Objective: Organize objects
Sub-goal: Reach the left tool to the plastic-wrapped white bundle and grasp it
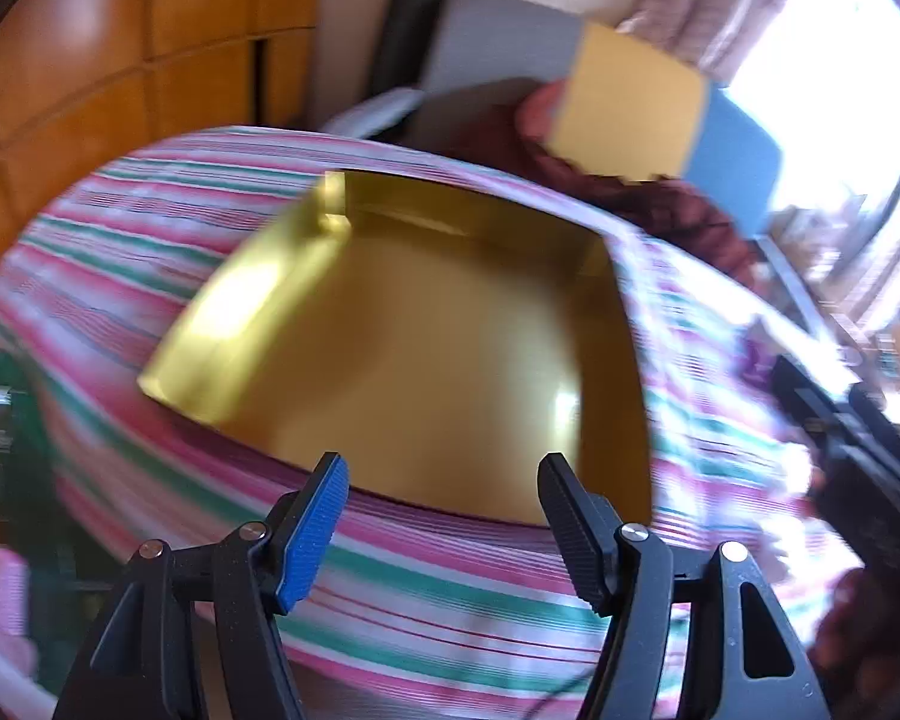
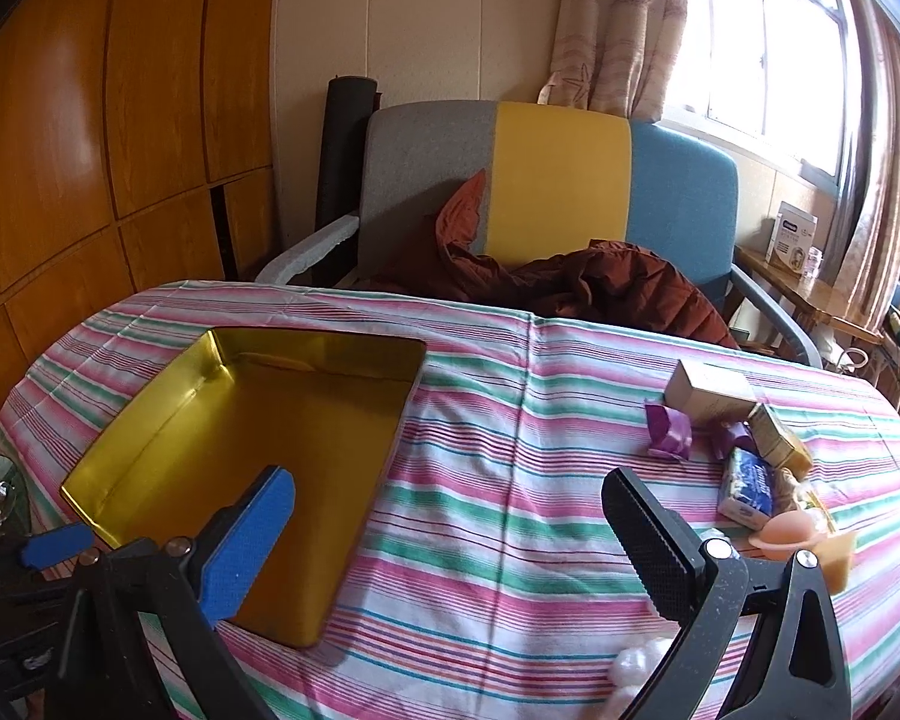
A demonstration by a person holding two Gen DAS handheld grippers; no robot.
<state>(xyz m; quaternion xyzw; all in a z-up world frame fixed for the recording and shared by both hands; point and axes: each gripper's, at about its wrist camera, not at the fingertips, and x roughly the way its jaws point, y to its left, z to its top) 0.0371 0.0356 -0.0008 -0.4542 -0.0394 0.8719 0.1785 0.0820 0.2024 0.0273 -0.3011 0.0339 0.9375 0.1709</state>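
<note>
Both grippers, left [image 1: 444, 480] and right [image 2: 450, 516], stood wide, holding nothing. Gold tin [image 2: 240, 468] looked light, rigid, slick; pinch a side wall. Small boxes [image 2: 714, 393] easier: grip flat faces.

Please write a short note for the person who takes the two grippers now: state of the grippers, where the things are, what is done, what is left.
Left gripper: open, holds nothing, above the near edge of the gold tin.
Right gripper: open wide, holds nothing, above the striped cloth.
Tin: on the left part of the table, open, nothing inside.
Items: tan box, purple wrappers, blue-white pack, small gold box and a peach-coloured piece lie in a heap on the right side.
Done: nothing sorted yet.
Left: all items, presumably into the tin.
</note>
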